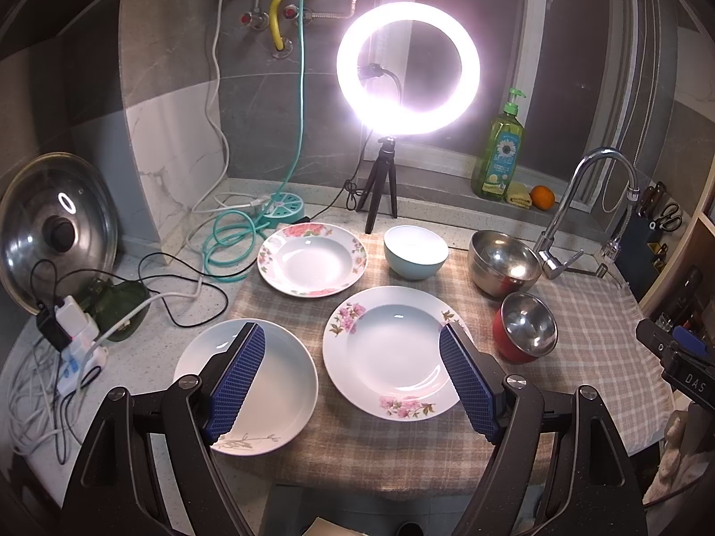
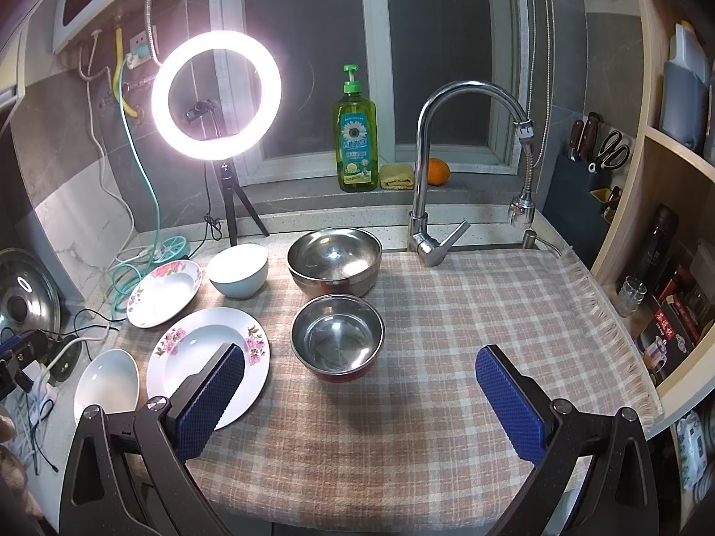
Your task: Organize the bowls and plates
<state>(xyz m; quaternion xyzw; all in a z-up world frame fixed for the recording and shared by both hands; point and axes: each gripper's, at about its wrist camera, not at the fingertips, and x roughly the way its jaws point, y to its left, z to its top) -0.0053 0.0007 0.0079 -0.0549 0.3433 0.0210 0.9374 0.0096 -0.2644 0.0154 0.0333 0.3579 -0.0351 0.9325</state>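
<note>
I am holding both grippers above the near edge of the checked cloth (image 2: 447, 357), and I judge that sorting is not yet begun: nothing is stacked and nothing is gripped. The left gripper (image 1: 353, 375) is standing with its jaws wide apart and empty, hovering over the gap between two plates. The right gripper (image 2: 357, 397) is likewise spread wide and empty, hanging over bare cloth in front of the small steel bowl (image 2: 337, 335).

Layout of the items:
- The plain white plate (image 1: 277, 384) is lying at the left, half on the counter and half on the cloth edge, with a faint sprig pattern at its near rim.
- The near flowered plate (image 1: 393, 353) is lying just beside it on the cloth, apart from it.
- The far flowered plate (image 1: 312, 260) is sitting behind them, near the teal cable.
- The pale blue bowl (image 1: 415, 252) is standing upright beside that plate.
- The large steel bowl (image 1: 505, 263) is sitting next to the tap (image 1: 581, 205), and the small steel bowl, red outside, is sitting just in front of it.

Next move, as I judge it: I am planning to lower one gripper to a plate rim, since the plates are lying flat and offer only the raised lip. The glazed surfaces are looking slick, so a deep, square bite is called for.
</note>
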